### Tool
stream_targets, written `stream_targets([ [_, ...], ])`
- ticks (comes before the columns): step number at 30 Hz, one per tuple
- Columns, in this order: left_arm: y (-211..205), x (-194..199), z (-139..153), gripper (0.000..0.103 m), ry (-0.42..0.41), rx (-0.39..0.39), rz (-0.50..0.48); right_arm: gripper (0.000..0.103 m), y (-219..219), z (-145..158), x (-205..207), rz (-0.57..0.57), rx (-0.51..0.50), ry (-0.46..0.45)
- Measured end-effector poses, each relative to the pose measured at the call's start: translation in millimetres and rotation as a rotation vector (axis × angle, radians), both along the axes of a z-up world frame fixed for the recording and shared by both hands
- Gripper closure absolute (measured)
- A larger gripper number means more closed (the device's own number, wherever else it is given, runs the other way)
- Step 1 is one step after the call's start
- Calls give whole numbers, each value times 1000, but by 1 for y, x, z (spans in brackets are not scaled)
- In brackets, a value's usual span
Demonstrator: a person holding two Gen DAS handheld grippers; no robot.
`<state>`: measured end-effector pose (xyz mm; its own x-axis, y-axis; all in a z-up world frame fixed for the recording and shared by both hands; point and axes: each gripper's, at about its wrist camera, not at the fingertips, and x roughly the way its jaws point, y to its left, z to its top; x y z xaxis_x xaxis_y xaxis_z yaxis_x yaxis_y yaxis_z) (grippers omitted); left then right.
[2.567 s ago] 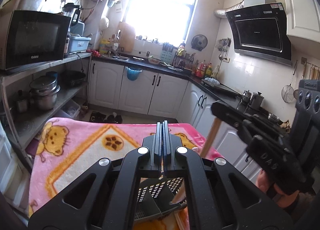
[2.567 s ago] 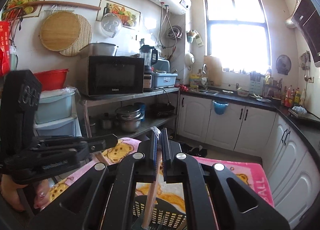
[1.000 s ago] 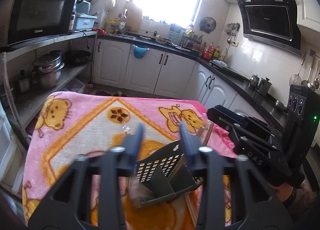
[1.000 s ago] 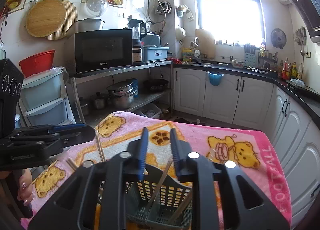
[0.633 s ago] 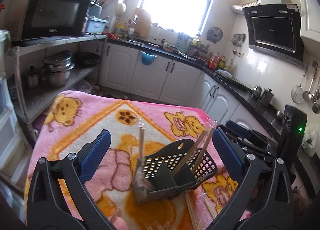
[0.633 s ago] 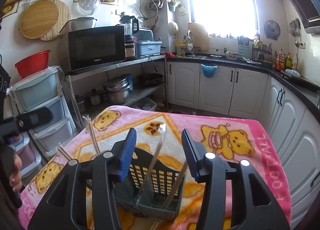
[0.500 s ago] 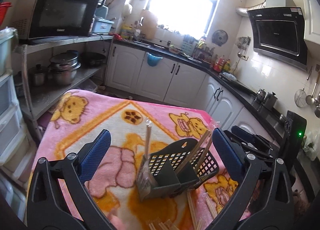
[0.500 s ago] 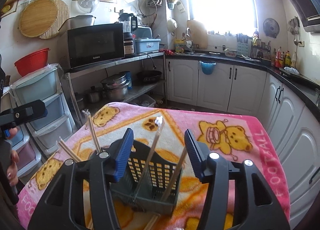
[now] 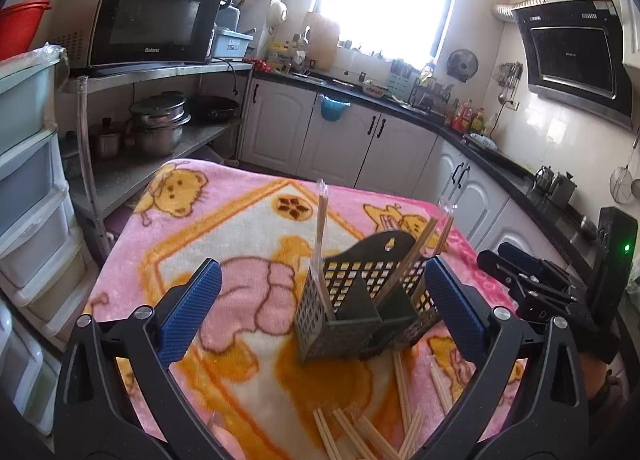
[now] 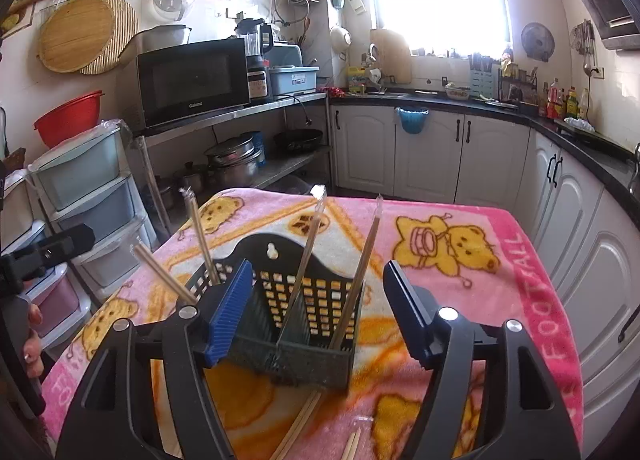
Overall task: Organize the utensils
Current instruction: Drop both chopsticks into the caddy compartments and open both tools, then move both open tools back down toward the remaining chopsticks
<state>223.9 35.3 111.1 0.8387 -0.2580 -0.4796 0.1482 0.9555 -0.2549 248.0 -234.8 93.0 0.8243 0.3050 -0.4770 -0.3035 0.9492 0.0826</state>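
A dark mesh utensil basket (image 9: 320,324) (image 10: 280,248) stands on the pink bear blanket (image 9: 224,228). Several wrapped chopsticks (image 9: 321,228) (image 10: 306,252) lean upright in its compartments. More loose chopsticks (image 9: 360,432) lie on the blanket in front of it. My left gripper (image 9: 322,266) is open wide, a little short of the basket, with nothing between its pads. My right gripper (image 10: 318,265) has its jaws opening; they frame the basket from the near side without touching it or the sticks. Each gripper shows in the other's view, the right gripper (image 9: 532,284) at the right and the left gripper (image 10: 48,248) at the left.
The blanket (image 10: 460,220) covers a small table with its edges close on all sides. A metal shelf with a microwave (image 10: 192,80) and pots stands to the left beside plastic drawers (image 10: 80,188). White cabinets (image 10: 432,152) and a black counter run behind. A hand (image 10: 32,332) shows at the left edge.
Both grippers went from shut on wrapped chopsticks to open. The sticks now stand free in the basket. Both grippers have drawn back from the basket, so more of the blanket shows.
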Motion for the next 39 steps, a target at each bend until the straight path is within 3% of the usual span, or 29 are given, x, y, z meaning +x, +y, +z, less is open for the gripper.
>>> stream_targets([
  [16,-4,-29,-27,10,47,-25,-32,32,-3,-13,-38,24,-4,33],
  [39,-24,-35,-92,10,205,-28,-147,33,-12,-71,-69,50,-37,186],
])
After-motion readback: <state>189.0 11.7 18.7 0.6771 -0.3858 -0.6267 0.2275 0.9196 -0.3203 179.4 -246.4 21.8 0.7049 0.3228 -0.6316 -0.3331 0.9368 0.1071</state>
